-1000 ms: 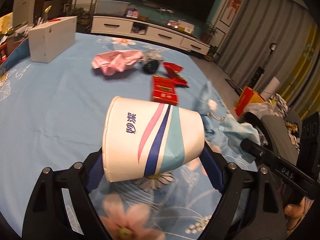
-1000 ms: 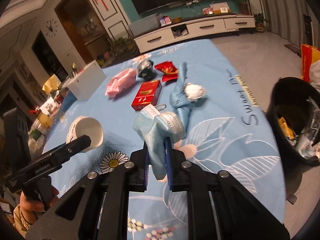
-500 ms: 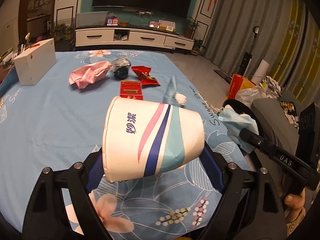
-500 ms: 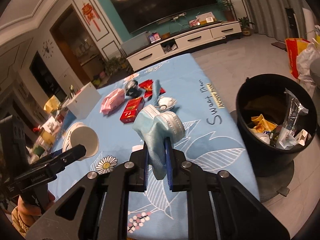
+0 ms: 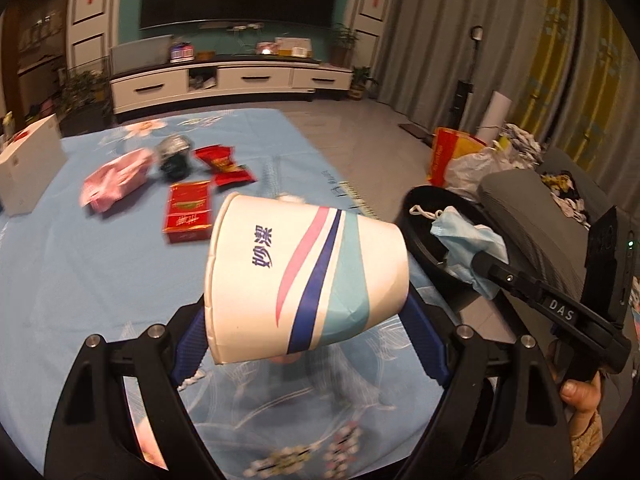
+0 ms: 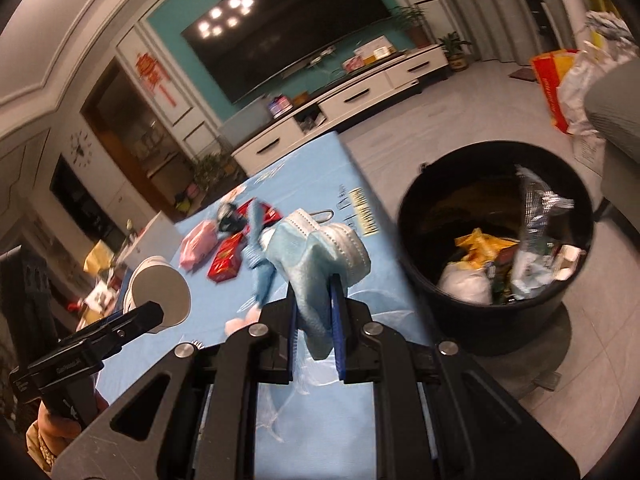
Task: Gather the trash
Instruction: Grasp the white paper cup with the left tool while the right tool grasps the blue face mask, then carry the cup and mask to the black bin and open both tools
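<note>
My left gripper (image 5: pixel 306 320) is shut on a white paper cup (image 5: pixel 304 276) with pink, blue and teal stripes, held on its side above the table. My right gripper (image 6: pixel 314 312) is shut on a light blue face mask (image 6: pixel 316 252), held near the table's right edge; it also shows in the left wrist view (image 5: pixel 466 244) in front of the bin. The black trash bin (image 6: pixel 472 168) stands on the floor right of the table and holds several wrappers. The cup also shows in the right wrist view (image 6: pixel 160 292).
On the blue floral tablecloth (image 5: pixel 80 280) lie a red cigarette pack (image 5: pixel 188 212), a pink packet (image 5: pixel 116 180), a red wrapper (image 5: pixel 224 164), a dark crumpled item (image 5: pixel 174 156) and a white box (image 5: pixel 28 164). Bags (image 5: pixel 472 160) and a grey chair (image 5: pixel 532 216) stand beyond the bin.
Both grippers have moved right toward the bin with the cup and the mask still held. The bin now fills more of the right wrist view.
</note>
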Motion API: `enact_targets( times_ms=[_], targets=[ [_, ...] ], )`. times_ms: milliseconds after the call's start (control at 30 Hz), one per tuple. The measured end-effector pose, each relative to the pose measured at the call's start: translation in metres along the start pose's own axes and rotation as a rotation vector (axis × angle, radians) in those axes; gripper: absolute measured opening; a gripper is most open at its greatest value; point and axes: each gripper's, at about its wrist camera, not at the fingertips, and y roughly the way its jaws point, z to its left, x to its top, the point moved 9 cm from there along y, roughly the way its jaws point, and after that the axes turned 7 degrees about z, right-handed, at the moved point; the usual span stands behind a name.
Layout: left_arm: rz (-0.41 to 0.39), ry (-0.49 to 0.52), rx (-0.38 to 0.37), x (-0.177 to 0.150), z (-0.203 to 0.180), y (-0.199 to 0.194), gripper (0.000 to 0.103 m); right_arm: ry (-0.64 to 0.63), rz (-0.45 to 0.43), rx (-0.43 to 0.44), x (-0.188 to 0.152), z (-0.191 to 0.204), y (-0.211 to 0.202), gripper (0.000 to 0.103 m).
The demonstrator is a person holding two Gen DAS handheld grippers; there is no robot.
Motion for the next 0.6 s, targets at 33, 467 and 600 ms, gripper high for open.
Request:
enact_targets(
  times_ms=[33, 467, 600],
  targets=[
    [0.0, 0.013, -0.009, 0.004, -0.007, 0.004, 0.085, 0.015, -0.014, -0.008, 0.002, -0.009, -0.005, 0.015],
    [0.021, 0.166, -0.157, 0.031, -0.111, 0.059, 0.085, 0.199, -0.142, -0.113, 0.017, -0.108, -0.059, 0.015],
    [0.028, 0.23, -0.174, 0.035, -0.143, 0.078, 0.085, 0.206, -0.13, -0.113, 0.016, -0.114, -0.054, 0.015]
  ],
)
